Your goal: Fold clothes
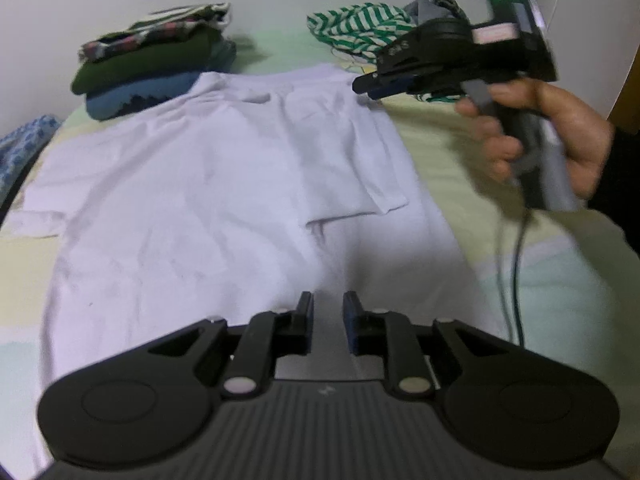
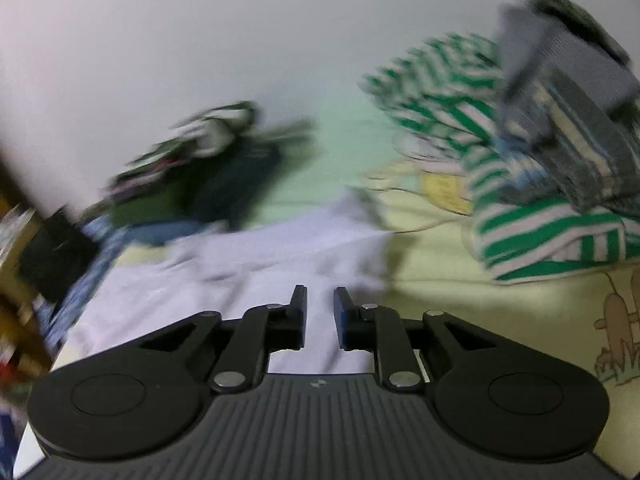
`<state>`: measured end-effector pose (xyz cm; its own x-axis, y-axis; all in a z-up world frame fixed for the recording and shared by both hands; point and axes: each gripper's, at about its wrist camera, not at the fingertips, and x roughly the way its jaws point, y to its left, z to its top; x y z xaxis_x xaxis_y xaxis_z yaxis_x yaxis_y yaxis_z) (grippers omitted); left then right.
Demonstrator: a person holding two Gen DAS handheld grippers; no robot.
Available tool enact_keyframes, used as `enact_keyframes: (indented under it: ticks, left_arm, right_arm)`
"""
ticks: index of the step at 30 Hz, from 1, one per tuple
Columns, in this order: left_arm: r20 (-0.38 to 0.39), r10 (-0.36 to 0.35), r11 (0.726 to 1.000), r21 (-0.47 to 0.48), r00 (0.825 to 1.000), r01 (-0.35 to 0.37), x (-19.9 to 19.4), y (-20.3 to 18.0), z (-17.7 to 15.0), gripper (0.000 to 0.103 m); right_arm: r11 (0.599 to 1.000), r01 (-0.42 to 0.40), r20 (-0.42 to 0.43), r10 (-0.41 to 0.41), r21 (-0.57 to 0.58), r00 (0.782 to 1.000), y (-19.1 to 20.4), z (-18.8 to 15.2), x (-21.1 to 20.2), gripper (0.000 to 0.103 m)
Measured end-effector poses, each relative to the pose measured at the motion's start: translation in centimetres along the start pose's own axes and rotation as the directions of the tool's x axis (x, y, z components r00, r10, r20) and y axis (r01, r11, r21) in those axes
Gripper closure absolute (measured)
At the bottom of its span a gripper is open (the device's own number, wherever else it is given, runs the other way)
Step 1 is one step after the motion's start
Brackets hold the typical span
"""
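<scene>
A white T-shirt [image 1: 200, 200] lies flat on the bed, its right sleeve and side folded inward over the chest. My left gripper [image 1: 328, 300] hovers over the shirt's bottom hem, open by a narrow gap with nothing between the fingers. A hand [image 1: 560, 132] holds my right gripper [image 1: 362, 85] above the shirt's far right shoulder. In the blurred right wrist view, the right gripper [image 2: 320, 296] is open by a narrow gap, holding nothing, over the white T-shirt [image 2: 240, 264].
A stack of folded clothes [image 1: 152, 64] [image 2: 192, 176] sits at the far left by the wall. A crumpled green-striped garment [image 1: 356, 28] [image 2: 520, 232] and a grey one [image 2: 580, 92] lie at the far right. Pale yellow-green sheet [image 1: 440, 152] surrounds the shirt. A cable [image 1: 516, 264] hangs down.
</scene>
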<state>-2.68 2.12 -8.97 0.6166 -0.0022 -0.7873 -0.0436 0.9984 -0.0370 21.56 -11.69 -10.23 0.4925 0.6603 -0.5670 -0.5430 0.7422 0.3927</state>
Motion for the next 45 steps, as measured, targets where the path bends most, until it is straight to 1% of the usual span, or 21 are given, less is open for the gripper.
enact_keyframes:
  ticks: [1, 3, 5, 7, 12, 14, 17, 18, 22, 24, 25, 28, 31, 34, 37, 39, 41, 42, 43, 44, 45]
  left_arm:
    - [-0.005, 0.004, 1.000, -0.004, 1.000, -0.004, -0.2, 0.1, -0.3, 0.084]
    - [-0.018, 0.011, 1.000, -0.019, 1.000, -0.012, -0.3, 0.2, -0.9, 0.084]
    - [-0.028, 0.020, 0.999, -0.027, 0.999, -0.021, -0.4, 0.2, -1.6, 0.084]
    - [-0.025, 0.031, 0.999, -0.026, 0.999, -0.032, -0.8, 0.1, -2.2, 0.083]
    - [-0.009, 0.084, 0.996, -0.015, 0.996, -0.084, -2.6, 0.5, -3.9, 0.069]
    - [-0.013, 0.107, 0.994, -0.026, 0.994, -0.108, -3.3, 1.3, -4.9, 0.066]
    - [-0.020, 0.120, 0.991, -0.056, 0.993, -0.121, -4.2, 3.0, -6.2, 0.062]
    - [-0.018, 0.126, 0.990, -0.059, 0.992, -0.127, -4.6, 3.6, -6.6, 0.062]
    - [-0.005, 0.146, 0.988, -0.053, 0.989, -0.146, -5.9, 5.8, -7.7, 0.066]
    - [0.002, 0.156, 0.987, -0.049, 0.988, -0.156, -6.5, 6.9, -8.2, 0.070]
    - [0.005, 0.161, 0.986, -0.047, 0.987, -0.160, -6.8, 7.4, -8.4, 0.071]
    - [-0.001, 0.143, 0.989, -0.039, 0.990, -0.143, -7.0, 8.8, -9.0, 0.071]
    - [0.003, 0.108, 0.994, -0.012, 0.994, -0.108, -7.1, 9.7, -9.3, 0.069]
    - [0.005, 0.081, 0.996, 0.032, 0.997, -0.081, -7.0, 10.1, -9.1, 0.063]
    - [0.004, 0.042, 0.998, 0.043, 0.999, -0.042, -6.8, 10.8, -9.0, 0.053]
    - [-0.002, 0.004, 0.999, 0.034, 1.000, -0.004, -6.7, 11.6, -9.0, 0.053]
    - [0.004, -0.024, 1.000, 0.015, 1.000, 0.024, -7.0, 12.3, -8.9, 0.058]
    - [0.011, -0.028, 1.000, 0.010, 1.000, 0.028, -7.1, 12.7, -8.9, 0.058]
    - [0.019, -0.025, 1.000, 0.008, 1.000, 0.025, -7.3, 13.0, -8.9, 0.057]
    - [0.025, -0.013, 1.000, 0.006, 1.000, 0.012, -7.5, 13.4, -8.9, 0.053]
    - [0.031, 0.005, 1.000, 0.004, 1.000, -0.005, -7.7, 13.7, -9.0, 0.051]
  right_arm:
    - [0.999, -0.008, -0.014, 0.007, -0.049, 1.000, 0.9, -0.5, -0.6, 0.086]
    - [0.985, 0.009, -0.069, -0.021, -0.172, 0.997, 2.8, -1.9, -0.5, 0.085]
    - [0.955, 0.029, -0.112, -0.065, -0.294, 0.992, 4.5, -3.4, -0.1, 0.083]
    - [0.922, 0.066, -0.068, -0.099, -0.381, 0.993, 5.3, -4.4, -0.2, 0.081]
    - [0.966, 0.083, -0.044, -0.096, -0.246, 0.994, 3.9, -3.8, -0.1, 0.081]
    - [0.959, 0.096, -0.023, -0.106, -0.267, 0.994, 4.2, -4.3, 0.2, 0.080]
    - [0.926, 0.130, -0.009, -0.142, -0.353, 0.990, 5.6, -4.8, 0.5, 0.077]
    - [0.918, 0.141, -0.016, -0.158, -0.370, 0.987, 5.9, -4.6, 0.6, 0.077]
    - [0.964, 0.111, -0.046, -0.125, -0.240, 0.991, 6.7, -3.9, -1.4, 0.078]
    - [0.959, 0.099, -0.044, -0.115, -0.266, 0.992, 7.8, -5.0, -2.8, 0.078]
    - [0.951, 0.108, -0.059, -0.130, -0.289, 0.990, 8.4, -5.8, -3.0, 0.078]
    - [0.931, 0.131, -0.101, -0.175, -0.341, 0.979, 9.7, -8.3, -3.7, 0.078]
    - [0.915, 0.185, -0.066, -0.223, -0.359, 0.973, 10.2, -9.8, -3.7, 0.076]
    - [0.928, 0.223, -0.078, -0.256, -0.299, 0.963, 10.7, -9.1, -3.5, 0.075]
    - [0.951, 0.207, -0.075, -0.229, -0.231, 0.970, 11.5, -8.0, -4.0, 0.076]
    - [0.942, 0.218, -0.065, -0.242, -0.254, 0.968, 12.9, -7.3, -3.9, 0.076]
    - [0.934, 0.193, -0.078, -0.225, -0.300, 0.971, 14.9, -6.6, -3.1, 0.076]
    - [0.929, 0.179, -0.086, -0.217, -0.323, 0.972, 16.0, -6.2, -2.6, 0.075]
    - [0.920, 0.156, -0.101, -0.205, -0.358, 0.974, 17.3, -5.8, -1.8, 0.070]
    - [0.910, 0.132, -0.118, -0.193, -0.394, 0.974, 18.7, -5.5, -1.1, 0.060]
    - [0.894, 0.105, -0.126, -0.176, -0.435, 0.976, 20.2, -5.3, -0.1, 0.055]
